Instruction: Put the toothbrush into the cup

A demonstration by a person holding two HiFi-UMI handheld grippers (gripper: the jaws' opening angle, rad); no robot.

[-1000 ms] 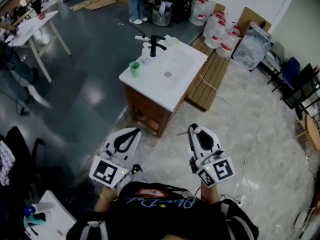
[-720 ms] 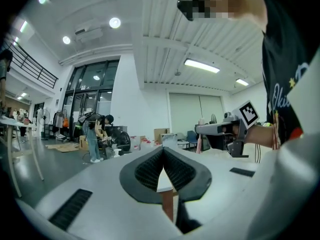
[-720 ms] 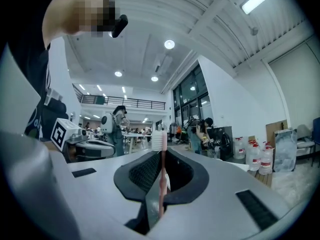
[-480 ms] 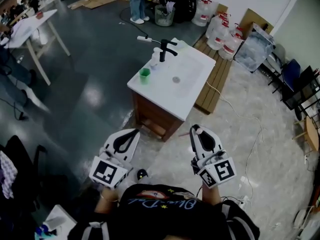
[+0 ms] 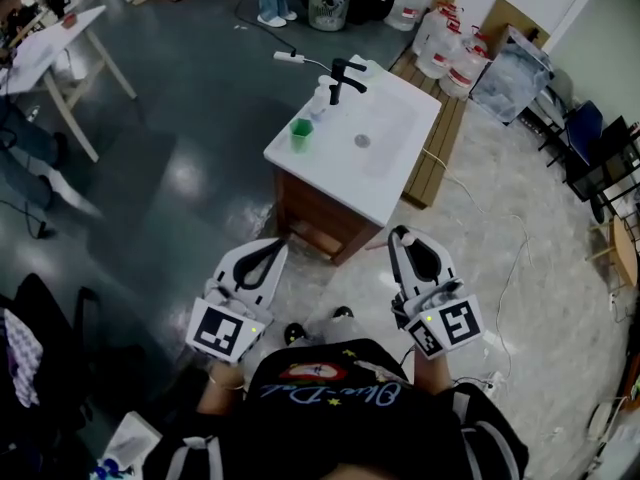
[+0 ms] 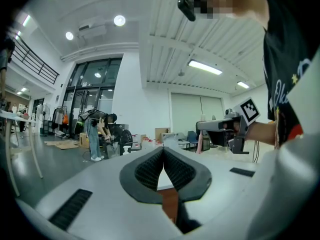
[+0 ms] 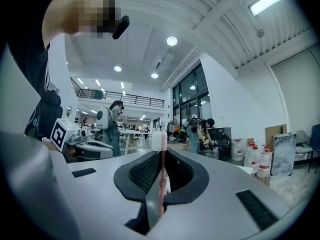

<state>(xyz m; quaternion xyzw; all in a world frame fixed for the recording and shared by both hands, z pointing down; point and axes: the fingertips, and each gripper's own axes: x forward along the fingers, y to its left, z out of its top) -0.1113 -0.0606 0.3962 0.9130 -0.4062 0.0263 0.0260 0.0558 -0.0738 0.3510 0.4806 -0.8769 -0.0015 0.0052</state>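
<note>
Nearing the sink counter point(image 5: 400, 183) with its cup point(image 5: 301, 133), the person point(image 5: 330, 408) carries the toothbrush point(image 7: 161, 176) pinched in the right gripper point(image 5: 400, 236), left gripper point(image 5: 275, 246) closed empty.

Head view: dim, underexposed; floor point(image 5: 185, 183) reflects soft glare at 9 o'clock. Gripper views: heavy fisheye distortion, dark corners; ceiling lamps point(image 6: 119, 20) bright from 11 to 1 o'clock.

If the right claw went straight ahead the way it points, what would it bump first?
Probably the sink counter, near its front edge. The right claw points at it, with nothing seen between. Its toothbrush sticks out past the tips, so that may touch first. Depth is unclear.
</note>
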